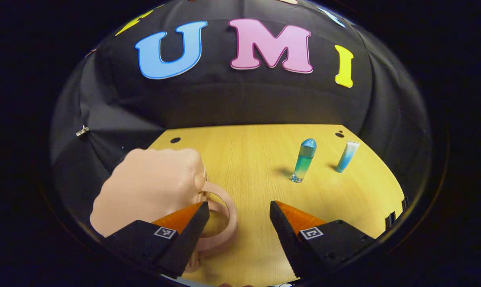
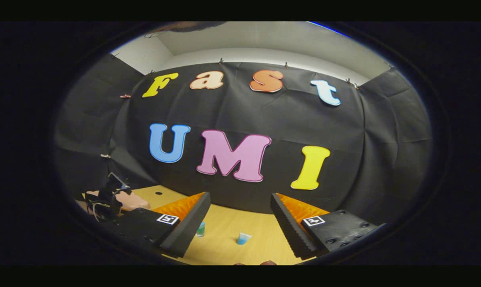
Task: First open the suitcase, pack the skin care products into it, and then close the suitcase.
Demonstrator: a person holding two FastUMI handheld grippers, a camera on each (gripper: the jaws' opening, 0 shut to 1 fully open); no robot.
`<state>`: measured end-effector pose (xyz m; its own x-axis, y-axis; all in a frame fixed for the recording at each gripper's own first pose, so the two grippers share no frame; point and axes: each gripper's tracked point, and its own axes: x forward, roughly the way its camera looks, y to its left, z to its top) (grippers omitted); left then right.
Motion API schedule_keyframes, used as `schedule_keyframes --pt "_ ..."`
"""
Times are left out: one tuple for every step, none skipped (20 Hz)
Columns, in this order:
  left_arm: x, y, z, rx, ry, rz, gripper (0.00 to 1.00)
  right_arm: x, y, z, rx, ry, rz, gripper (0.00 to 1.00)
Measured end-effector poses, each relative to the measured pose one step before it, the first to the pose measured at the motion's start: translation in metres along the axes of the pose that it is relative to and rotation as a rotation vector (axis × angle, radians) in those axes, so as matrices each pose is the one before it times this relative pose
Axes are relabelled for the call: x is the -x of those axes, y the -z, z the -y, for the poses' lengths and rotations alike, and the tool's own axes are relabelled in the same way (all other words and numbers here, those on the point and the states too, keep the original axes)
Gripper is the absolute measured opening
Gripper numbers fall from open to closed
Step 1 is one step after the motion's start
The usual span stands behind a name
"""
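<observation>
Suitcase (image 1: 148,187), a small peach-coloured shell case with a ring-shaped handle (image 1: 220,217), lies shut at the near left of the wooden table (image 1: 248,159), just beside the left finger of the left gripper (image 1: 238,207), whose jaws stand wide and hold nothing. Two skin care products stand upright farther back to the right, well apart from the case: a blue-green bottle (image 1: 304,159) and, beside it, a white-and-blue tube (image 1: 347,156). Right gripper (image 2: 240,199), raised toward the booth wall, is likewise spread wide and empty. Judged from this layout, no step is complete: opening, packing both items and closing remain. Case contents cannot be seen.
</observation>
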<state>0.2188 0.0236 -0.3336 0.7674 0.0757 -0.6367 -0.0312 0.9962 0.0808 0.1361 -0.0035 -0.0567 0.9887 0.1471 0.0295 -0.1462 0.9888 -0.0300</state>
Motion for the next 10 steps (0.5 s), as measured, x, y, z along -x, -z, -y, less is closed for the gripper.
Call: schedule_keyframes --pt "-0.01112 0.00604 -0.00407 0.0111 -0.02458 -0.04783 0.96 -0.00659 0.00159 0.00178 -0.0196 -0.00867 0.00021 0.96" --pt "-0.00778 0.00294 -0.00136 0.00568 -0.01094 -0.03098 0.94 -0.00804 0.00306 0.00405 -0.00533 -0.00139 -0.00479 0.96" --pt "-0.00682 0.00445 -0.00057 0.00526 -0.00677 -0.03233 0.96 -0.00788 0.00432 0.00352 0.00375 0.00009 -0.00719 0.96" --pt "-0.00707 0.00299 0.00037 0.0038 0.0032 -0.02795 0.96 -0.00636 0.00183 0.00214 -0.00006 -0.00164 -0.00542 0.95" --pt "-0.00584 0.00633 0.00046 0.00864 0.00946 -0.03355 0.94 -0.00633 -0.00022 0.00032 -0.01389 -0.01032 0.0009 0.96" --pt "-0.00774 0.00812 -0.00043 0.01885 0.0111 -0.04362 0.82 -0.00607 -0.00031 -0.00229 -0.02271 -0.01461 -0.00095 0.96" --pt "-0.00267 0.00733 -0.00113 0.0154 0.0082 -0.03214 0.7 -0.00339 0.00035 0.00056 -0.00597 -0.00539 -0.00083 0.96" --pt "-0.00028 0.00268 -0.0075 -0.00076 -0.02672 -0.01653 0.65 -0.00301 0.00196 0.00196 0.00246 -0.00406 -0.00417 0.96" --pt "-0.00588 -0.00086 -0.00159 -0.00606 0.00721 -0.00078 0.46 -0.00235 0.00263 0.00095 0.00603 -0.00367 -0.00527 0.96" --pt "0.00699 -0.00352 0.00551 -0.02818 0.00977 0.00104 0.28 -0.00153 0.0013 0.00116 0.00444 -0.00299 -0.00428 0.96"
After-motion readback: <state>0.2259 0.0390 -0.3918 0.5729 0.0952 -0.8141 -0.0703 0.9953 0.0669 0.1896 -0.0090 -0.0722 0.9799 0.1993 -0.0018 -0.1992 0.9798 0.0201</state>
